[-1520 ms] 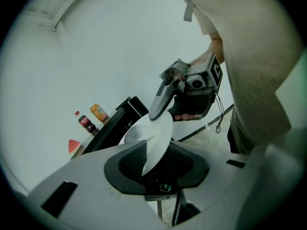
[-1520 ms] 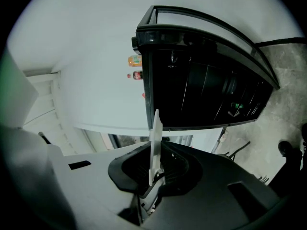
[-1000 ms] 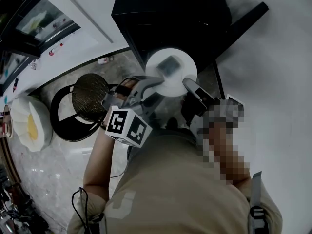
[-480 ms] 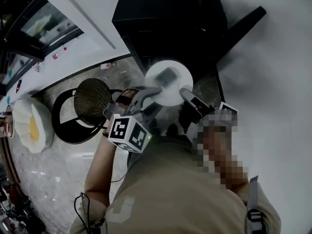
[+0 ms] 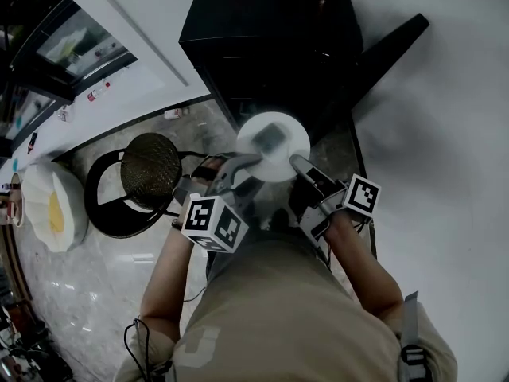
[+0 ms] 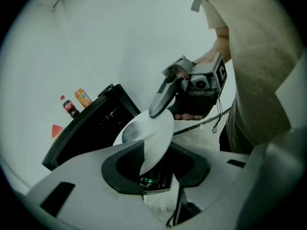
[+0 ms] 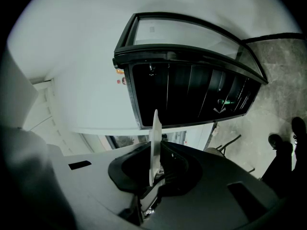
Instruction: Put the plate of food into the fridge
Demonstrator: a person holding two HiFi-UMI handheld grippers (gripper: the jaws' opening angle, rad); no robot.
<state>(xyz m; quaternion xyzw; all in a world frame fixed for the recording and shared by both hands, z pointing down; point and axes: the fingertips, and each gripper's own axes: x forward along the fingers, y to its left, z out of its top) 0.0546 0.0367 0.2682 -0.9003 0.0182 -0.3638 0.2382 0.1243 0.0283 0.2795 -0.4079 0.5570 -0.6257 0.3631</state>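
White and thin at the rim, the plate [image 5: 293, 134] hangs between my two grippers, just in front of the black fridge [image 5: 270, 30], whose door [image 5: 390, 42] stands swung open on the right. My left gripper [image 5: 242, 162] has its jaws partly closed, with the plate's near-left edge pinched between the pads. My right gripper [image 5: 299, 164] nips the opposite edge in a narrower bite. In the right gripper view the plate stands edge-on between the jaws, with the dark inside of the fridge straight beyond it. A small greyish piece of food [image 5: 269, 138] sits near the middle of the plate; I cannot tell what it is.

I expect the plate to be stiff, so it should not bend between the two holds. Its surface looks smooth, so it may slide in the pads if either grip eases. It would likely break on the stone floor below. The load seems light, but the food lies loose, so I want the plate kept flat. Two holds on opposite rims, well clear of the food, suit it best.
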